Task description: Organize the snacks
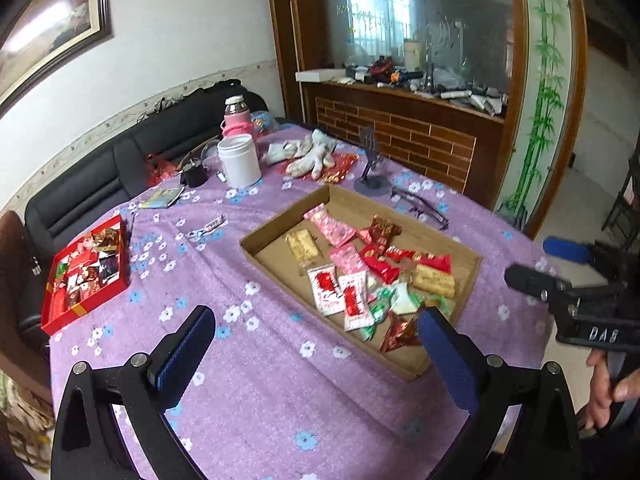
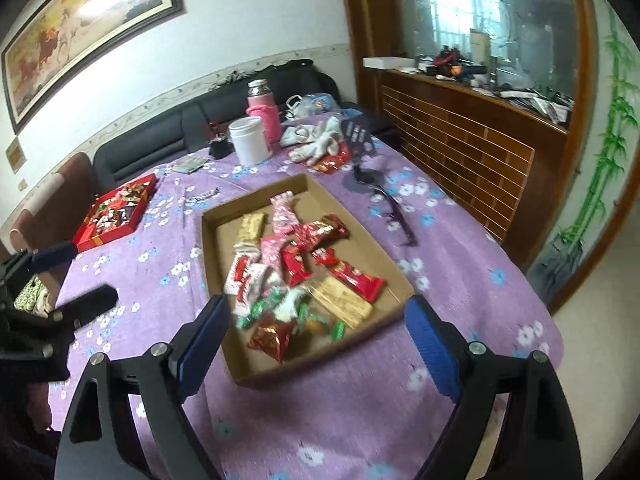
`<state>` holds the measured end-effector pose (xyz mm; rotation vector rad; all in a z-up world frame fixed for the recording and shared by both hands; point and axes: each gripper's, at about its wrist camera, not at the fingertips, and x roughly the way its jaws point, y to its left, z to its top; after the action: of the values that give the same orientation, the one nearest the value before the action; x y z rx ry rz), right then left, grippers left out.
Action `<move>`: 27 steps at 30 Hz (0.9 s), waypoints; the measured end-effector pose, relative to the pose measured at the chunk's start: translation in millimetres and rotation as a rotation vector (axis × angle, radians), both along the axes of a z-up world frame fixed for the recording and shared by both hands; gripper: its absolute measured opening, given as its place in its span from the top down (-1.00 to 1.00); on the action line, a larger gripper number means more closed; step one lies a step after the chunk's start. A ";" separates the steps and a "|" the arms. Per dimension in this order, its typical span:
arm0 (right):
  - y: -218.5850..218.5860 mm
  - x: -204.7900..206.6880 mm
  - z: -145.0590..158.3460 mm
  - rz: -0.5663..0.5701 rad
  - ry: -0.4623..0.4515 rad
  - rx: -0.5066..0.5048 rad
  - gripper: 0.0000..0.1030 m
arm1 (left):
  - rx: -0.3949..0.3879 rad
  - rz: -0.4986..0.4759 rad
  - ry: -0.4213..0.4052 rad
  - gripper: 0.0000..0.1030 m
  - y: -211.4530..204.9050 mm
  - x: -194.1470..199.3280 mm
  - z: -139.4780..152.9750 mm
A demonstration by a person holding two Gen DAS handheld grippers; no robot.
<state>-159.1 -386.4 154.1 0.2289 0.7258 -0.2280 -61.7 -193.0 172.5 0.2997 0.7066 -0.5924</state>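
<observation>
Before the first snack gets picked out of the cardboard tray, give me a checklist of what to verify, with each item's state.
1. Left tongs open and empty: ok.
2. Right tongs open and empty: ok.
3. Snacks reachable: ok, wrapped packets lie loose in the open cardboard tray.
4. Near snack unobstructed: ok, the red foil packet sits at the pile's near edge.
5. Destination open: ok, the red box has no lid on.
6. Space left in the red box: cannot tell, it already looks crowded.
</observation>
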 end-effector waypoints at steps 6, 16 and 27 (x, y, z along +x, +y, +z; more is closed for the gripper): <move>-0.6 -11.7 14.1 -0.043 -0.010 -0.042 -0.79 | -0.029 -0.010 0.052 -0.98 -0.5 4.1 1.4; 10.2 -17.5 20.5 -0.017 -0.016 -0.074 -0.80 | 0.048 0.010 0.024 -0.98 -14.8 -2.1 -8.2; 15.0 -26.4 9.2 -0.032 0.009 -0.046 -0.80 | 0.113 -0.011 0.040 -0.98 -22.0 -8.7 -21.8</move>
<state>-185.5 -371.4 163.3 0.1958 0.7254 -0.2755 -70.4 -214.9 150.7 0.3976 0.7789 -0.5711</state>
